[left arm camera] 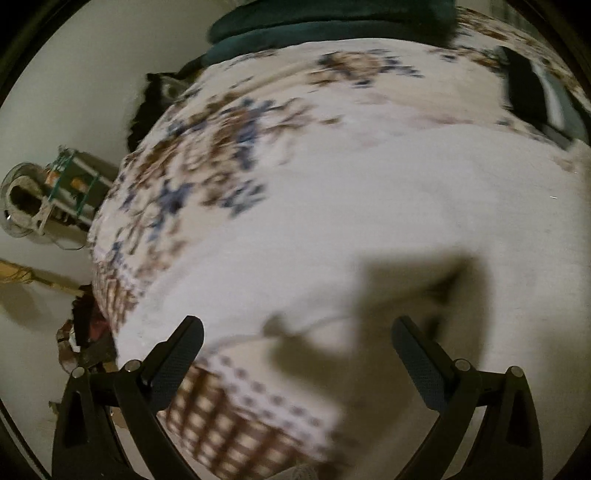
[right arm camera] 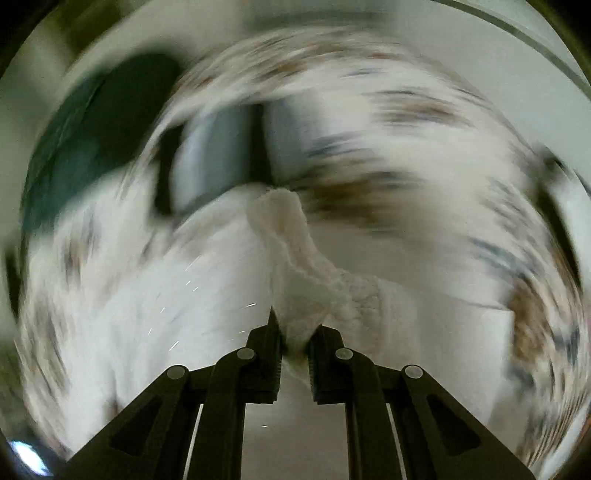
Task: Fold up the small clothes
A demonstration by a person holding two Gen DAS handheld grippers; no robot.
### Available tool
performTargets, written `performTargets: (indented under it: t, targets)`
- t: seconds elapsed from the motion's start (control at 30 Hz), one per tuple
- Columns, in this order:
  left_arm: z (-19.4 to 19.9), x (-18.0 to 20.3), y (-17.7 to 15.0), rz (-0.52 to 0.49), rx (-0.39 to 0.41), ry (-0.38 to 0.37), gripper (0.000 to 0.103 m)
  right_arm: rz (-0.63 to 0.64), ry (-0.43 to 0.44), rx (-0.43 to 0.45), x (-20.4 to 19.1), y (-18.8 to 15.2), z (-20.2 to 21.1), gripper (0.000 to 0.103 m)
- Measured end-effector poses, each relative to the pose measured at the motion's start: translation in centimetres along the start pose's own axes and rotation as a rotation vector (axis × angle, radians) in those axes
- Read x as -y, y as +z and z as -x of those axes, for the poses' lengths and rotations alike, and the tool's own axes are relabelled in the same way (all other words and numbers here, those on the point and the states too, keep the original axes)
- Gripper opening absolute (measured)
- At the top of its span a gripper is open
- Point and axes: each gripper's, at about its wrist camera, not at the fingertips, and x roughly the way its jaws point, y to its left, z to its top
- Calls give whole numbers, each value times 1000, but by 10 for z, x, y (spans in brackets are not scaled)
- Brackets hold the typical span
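Observation:
A white cloth [left arm camera: 424,206] lies spread over the flower-patterned bed cover [left arm camera: 207,155]. My left gripper [left arm camera: 295,332] is open and empty above the cloth's near part, casting a shadow on it. In the right wrist view my right gripper [right arm camera: 295,332] is shut on a bunched fold of the white textured cloth [right arm camera: 291,258] and holds it lifted. That view is heavily blurred by motion.
A dark green pillow [left arm camera: 325,22] lies at the bed's far end, also shown in the right wrist view [right arm camera: 92,129]. A dark and grey garment [left arm camera: 535,92] lies at the far right, seen too in the right view [right arm camera: 229,147]. A fan [left arm camera: 22,199] and clutter stand on the floor at left.

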Motion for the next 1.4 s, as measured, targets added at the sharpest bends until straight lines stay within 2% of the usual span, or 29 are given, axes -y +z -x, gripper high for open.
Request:
performTargets:
  t: [0.07,0.13,0.2,0.3,0.37,0.4,0.43,0.47,0.5,0.53,0.57,0.63,0.7,0.83,0.87,0.93,0.97,1.03,1.1,1.17,1.23,1.33,1.37,1.4]
  targets:
    - [-11,-21,-3,30,-18,13,103,126,14,-54,-72,-5,-38,11]
    - [-22,-42,-5,65,-32,20,103,221,24,-59,-134,-13,-58,11]
    - [-32,-60,-7,95,-46,25,103,270,17,-59,-169,-15,-70,11]
    - [-47,-81,-10,130,-74,30,103,302,-8,-93,-189,-19,-90,11]
    - [-50,-91,-12,158,-93,24,103,297,-14,-129,-189,-17,-105,14]
    - [-52,-100,-14,184,-108,11,103,270,14,-161,-180,-12,-110,15]
    - [-52,-107,-17,208,-120,-3,103,236,58,-184,-175,-11,-106,20]
    - [-52,-117,-20,241,-135,-29,103,183,128,-211,-160,-7,-104,37]
    - [-52,-130,-26,280,-153,-72,103,139,171,-221,-148,-7,-98,50]
    - [-53,-140,-31,311,-174,-112,103,91,194,-225,-132,-6,-92,72]
    - [-57,-154,-41,356,-223,-180,103,48,191,-224,-113,-5,-86,77]
    - [-63,-173,-57,429,-290,-279,103,-4,157,-242,-88,-14,-79,78]
    - [-70,-197,-79,554,-344,-373,103,-54,126,-273,-63,-24,-76,78]
    - [-90,-228,-112,767,-363,-461,102,-108,54,-317,-30,-52,-75,78]
    - [-103,-237,-121,865,-369,-515,100,-116,41,-325,-26,-59,-76,78]
    - [-120,-248,-131,1009,-355,-581,96,-129,5,-337,-14,-69,-80,78]
    - [-132,-257,-136,1116,-346,-607,92,-135,-8,-338,-12,-71,-83,78]
    - [-145,-268,-141,1246,-320,-626,79,-144,-31,-332,-4,-76,-86,78]
    - [-150,-279,-143,1339,-310,-574,36,-145,-54,-326,1,-76,-90,78]
    - [-147,-286,-140,1356,-289,-532,11,-146,-68,-313,-4,-76,-98,78]
    - [-135,-286,-127,1276,-257,-467,11,-143,-81,-302,-1,-72,-101,78]
    - [-105,-276,-94,1046,-180,-328,10,-126,-103,-274,3,-61,-102,78]
    - [-87,-268,-78,942,-131,-270,10,-119,-103,-266,5,-59,-103,78]
    - [-75,-261,-68,882,-96,-244,10,-117,-92,-256,11,-56,-103,78]
